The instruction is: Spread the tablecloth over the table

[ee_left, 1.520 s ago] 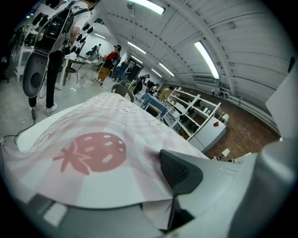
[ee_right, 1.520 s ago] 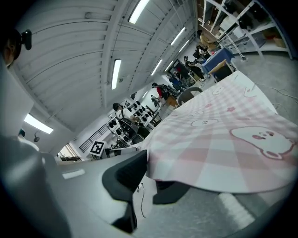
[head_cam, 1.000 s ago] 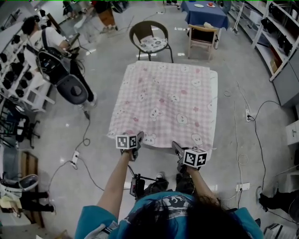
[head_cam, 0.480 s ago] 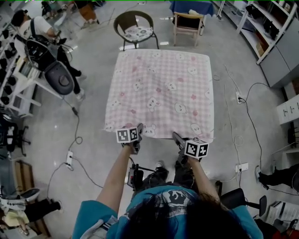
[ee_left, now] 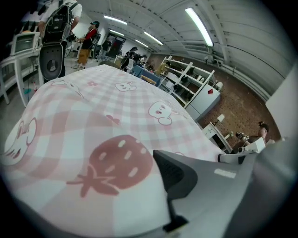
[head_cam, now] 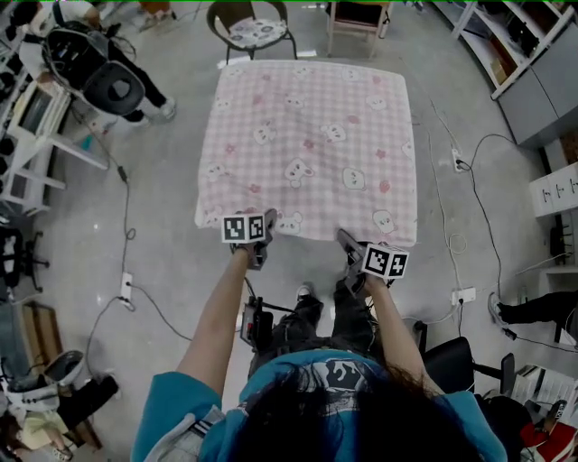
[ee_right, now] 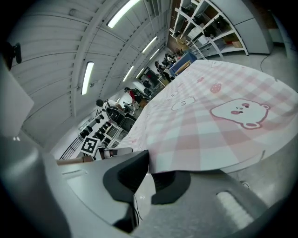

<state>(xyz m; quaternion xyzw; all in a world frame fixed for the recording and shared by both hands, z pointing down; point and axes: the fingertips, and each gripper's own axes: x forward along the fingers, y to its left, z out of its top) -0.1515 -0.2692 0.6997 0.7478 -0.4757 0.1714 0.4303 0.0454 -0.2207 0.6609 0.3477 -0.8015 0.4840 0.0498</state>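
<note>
The pink checked tablecloth, printed with bears and strawberries, lies spread flat over the bench, which is hidden beneath it. Its far edge reaches toward a round-backed chair and a wooden chair, and its near edge hangs in front of the person. Both grippers meet that near edge, pointing forward and down. The left gripper is at the near left part of the hem, the right gripper further along toward the near right corner, the two well apart. In the left gripper view the cloth drapes over one jaw and hides it, while the other jaw's dark pad lies against the fabric beside a strawberry print. These jaws have just been closing, and the hem is pinched between them. In the right gripper view the two dark pads stand nearly together with the cloth's thin edge nipped between them, the rest of the fabric stretching away taut and level. On the grey floor around the bench run loose cables and a power strip. A black swivel chair stands off to the far left, and shelving lines the far right.
</note>
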